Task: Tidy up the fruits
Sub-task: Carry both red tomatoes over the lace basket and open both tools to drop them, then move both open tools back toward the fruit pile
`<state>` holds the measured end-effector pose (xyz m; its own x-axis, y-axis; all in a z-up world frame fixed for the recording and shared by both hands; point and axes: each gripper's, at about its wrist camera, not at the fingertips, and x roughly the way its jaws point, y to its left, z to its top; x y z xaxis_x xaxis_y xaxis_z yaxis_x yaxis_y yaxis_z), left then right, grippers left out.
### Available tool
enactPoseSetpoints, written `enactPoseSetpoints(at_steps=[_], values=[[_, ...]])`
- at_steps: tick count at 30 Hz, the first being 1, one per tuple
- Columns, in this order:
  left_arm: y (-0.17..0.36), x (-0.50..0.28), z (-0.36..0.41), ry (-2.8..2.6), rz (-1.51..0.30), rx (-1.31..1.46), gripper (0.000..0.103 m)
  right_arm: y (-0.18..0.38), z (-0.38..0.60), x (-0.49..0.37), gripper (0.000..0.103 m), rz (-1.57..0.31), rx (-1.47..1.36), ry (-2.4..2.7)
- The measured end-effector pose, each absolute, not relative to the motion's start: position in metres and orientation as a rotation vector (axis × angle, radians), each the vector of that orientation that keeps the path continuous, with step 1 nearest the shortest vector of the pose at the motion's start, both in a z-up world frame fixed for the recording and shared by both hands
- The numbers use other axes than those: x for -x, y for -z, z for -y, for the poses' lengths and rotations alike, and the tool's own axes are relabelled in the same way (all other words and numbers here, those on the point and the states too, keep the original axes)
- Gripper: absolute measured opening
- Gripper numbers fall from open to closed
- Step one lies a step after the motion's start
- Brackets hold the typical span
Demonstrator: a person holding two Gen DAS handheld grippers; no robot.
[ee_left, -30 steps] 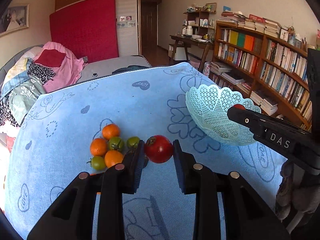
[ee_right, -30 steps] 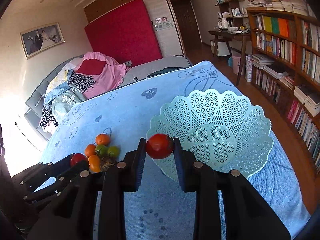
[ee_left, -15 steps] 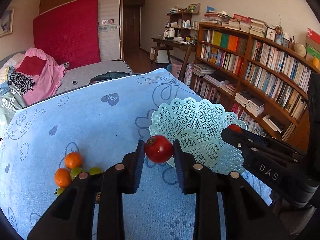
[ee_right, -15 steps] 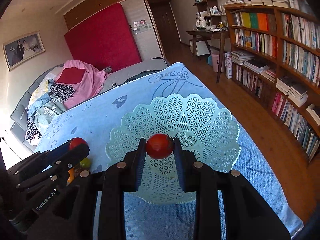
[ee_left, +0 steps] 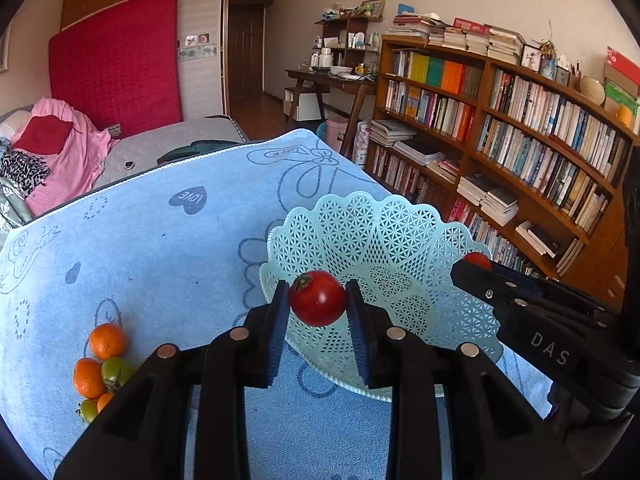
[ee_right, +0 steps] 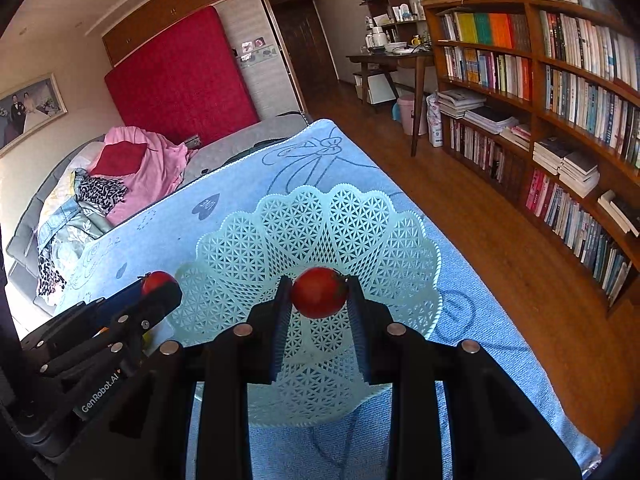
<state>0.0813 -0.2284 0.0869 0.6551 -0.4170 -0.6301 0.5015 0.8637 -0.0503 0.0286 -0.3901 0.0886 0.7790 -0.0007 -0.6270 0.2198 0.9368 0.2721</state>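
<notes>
**Both grippers over the basket, a tomato clamped in each**

Left wrist view: your left gripper [ee_left: 318, 306] tilts downward, its jaws closed on a red tomato [ee_left: 318, 298] pinched between the two pads, stem cap to the upper left. The tomato hangs over the near left rim of the pale green lattice basket [ee_left: 384, 236], which sits on the blue towel [ee_left: 152, 248]. Your right gripper [ee_left: 466, 266] reaches in from the right over the basket's right rim, with the other tomato [ee_left: 476, 259] showing at its tip. A cluster of oranges and green fruit [ee_left: 102, 368] lies on the towel at lower left, well apart from the basket.

Right wrist view: your right gripper [ee_right: 319, 300] also points downward, jaws clamped on its tomato [ee_right: 319, 291] above the basket's [ee_right: 320, 216] middle. Your left gripper [ee_right: 160, 290] enters at left beside the basket's left rim, its tomato [ee_right: 158, 281] at the tip.
</notes>
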Motion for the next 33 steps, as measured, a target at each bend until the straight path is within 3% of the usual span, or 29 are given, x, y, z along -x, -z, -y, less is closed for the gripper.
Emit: enactPoseSetpoints(at_steps=[3,5,6,8,10,13,24,33], values=[[-0.086,-0.079,0.229,0.532,-0.675,-0.138,0.033,-0.087,0.39,-0.03,0.029,-0.671,-0.343,0.128],[-0.086,-0.077,0.227,0.528,-0.667,-0.136,0.066,-0.087,0.392,-0.03,0.029,-0.674,-0.347,0.132],[-0.087,-0.076,0.224,0.524,-0.653,-0.128,0.072,-0.086,0.393,-0.03,0.03,-0.675,-0.35,0.134],[-0.089,-0.073,0.22,0.514,-0.633,-0.124,0.074,-0.086,0.395,-0.029,0.031,-0.673,-0.361,0.137],[-0.09,-0.072,0.217,0.516,-0.628,-0.121,0.077,-0.088,0.396,-0.028,0.049,-0.663,-0.371,0.141],[-0.093,-0.067,0.212,0.495,-0.584,-0.12,0.087,-0.092,0.397,-0.024,0.055,-0.645,-0.376,0.146],[-0.103,-0.048,0.199,0.426,-0.511,-0.144,0.097,-0.107,0.406,-0.012,0.067,-0.591,-0.449,0.153],[-0.108,-0.038,0.176,0.348,-0.513,-0.136,0.098,-0.123,0.394,-0.001,0.068,-0.553,-0.445,0.108]])
